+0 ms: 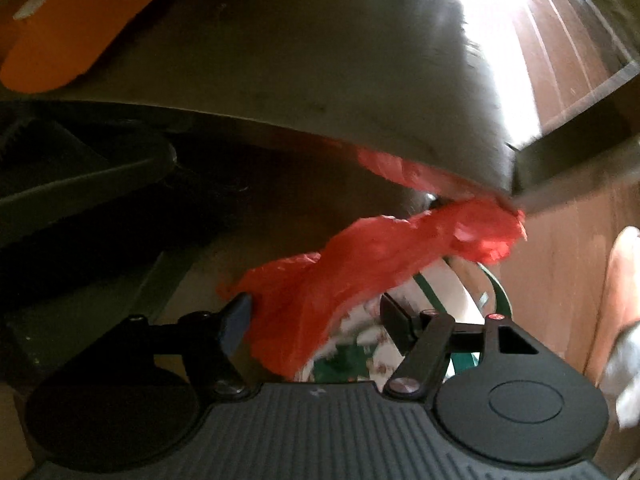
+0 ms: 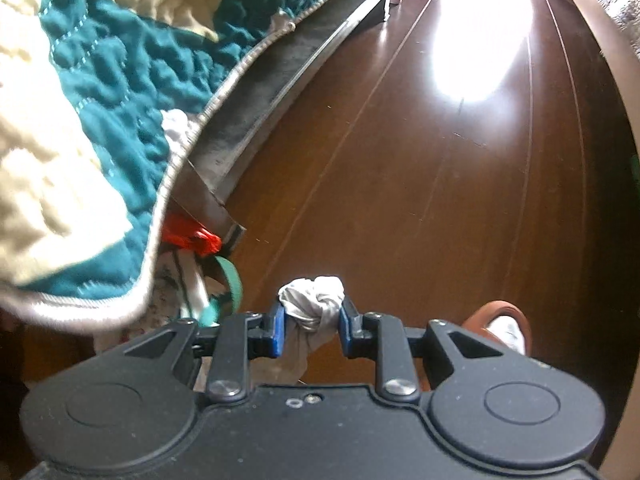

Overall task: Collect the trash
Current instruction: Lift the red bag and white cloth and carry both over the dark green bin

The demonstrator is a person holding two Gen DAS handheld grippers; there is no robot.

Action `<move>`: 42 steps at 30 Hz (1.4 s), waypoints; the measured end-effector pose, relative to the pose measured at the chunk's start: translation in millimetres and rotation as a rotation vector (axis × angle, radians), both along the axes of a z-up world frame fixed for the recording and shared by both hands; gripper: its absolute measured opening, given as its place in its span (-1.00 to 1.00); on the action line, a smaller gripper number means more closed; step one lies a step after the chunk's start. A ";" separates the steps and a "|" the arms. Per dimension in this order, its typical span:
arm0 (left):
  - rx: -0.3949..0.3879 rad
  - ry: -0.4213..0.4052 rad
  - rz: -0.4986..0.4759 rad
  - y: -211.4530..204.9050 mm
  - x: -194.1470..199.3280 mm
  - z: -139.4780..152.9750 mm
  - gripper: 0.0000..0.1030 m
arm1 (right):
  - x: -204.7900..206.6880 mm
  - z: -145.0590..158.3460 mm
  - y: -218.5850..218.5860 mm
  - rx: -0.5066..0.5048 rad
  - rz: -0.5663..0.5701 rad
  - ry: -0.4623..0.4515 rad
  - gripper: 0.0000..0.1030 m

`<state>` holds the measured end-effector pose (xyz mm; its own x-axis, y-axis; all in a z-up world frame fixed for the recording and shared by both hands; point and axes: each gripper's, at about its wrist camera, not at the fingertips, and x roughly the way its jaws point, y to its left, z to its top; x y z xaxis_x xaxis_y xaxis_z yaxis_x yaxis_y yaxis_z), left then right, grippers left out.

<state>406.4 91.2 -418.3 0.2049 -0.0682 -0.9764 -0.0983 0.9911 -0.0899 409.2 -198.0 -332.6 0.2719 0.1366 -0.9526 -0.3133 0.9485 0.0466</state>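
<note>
— While the right tool (image 2: 311,322) is clamped on that crumpled white tissue (image 2: 313,299), where does the wad go?

— I judge into the bag with the green handles (image 2: 230,280), which sits on the wooden floor (image 2: 420,184) just under the quilt's (image 2: 100,92) edge.

— And the left tool (image 1: 316,320)?

— Its fingers stand apart, with the red plastic bag (image 1: 360,264) draped between them and not pinched. That red plastic runs up under the bed frame (image 1: 280,60).

— So how to do it well?

— Close the left on the red plastic and hold the mouth wide. Then bring the tissue low over the opening before letting go, so it can't bounce onto the floor.
</note>
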 end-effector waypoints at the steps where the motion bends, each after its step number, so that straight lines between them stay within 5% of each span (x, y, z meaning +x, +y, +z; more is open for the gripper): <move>1: 0.010 -0.015 0.007 1.5 2.5 -0.9 0.35 | 0.2 2.7 1.4 0.008 0.000 0.004 -0.52; 11: 0.034 0.029 -0.003 10.5 5.8 -24.1 0.14 | 4.6 8.9 9.7 0.048 -0.001 0.018 -0.52; 22: 0.048 -0.011 -0.038 4.5 0.5 -4.3 -0.02 | -2.5 31.5 -0.9 0.075 -0.018 -0.015 -0.52; 34: 0.114 -0.069 -0.016 7.4 -47.8 86.6 -0.02 | -24.1 65.3 -5.7 0.057 -0.013 -0.094 -0.52; 42: 0.078 -0.168 0.002 9.6 -92.3 161.0 -0.02 | -66.9 108.1 1.3 0.066 0.030 -0.175 -0.52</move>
<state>314.1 100.8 -257.3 0.3653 0.0067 -0.9309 -0.0903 0.9955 -0.0283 342.3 -196.7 -224.5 0.4270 0.2082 -0.8800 -0.3505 0.9352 0.0512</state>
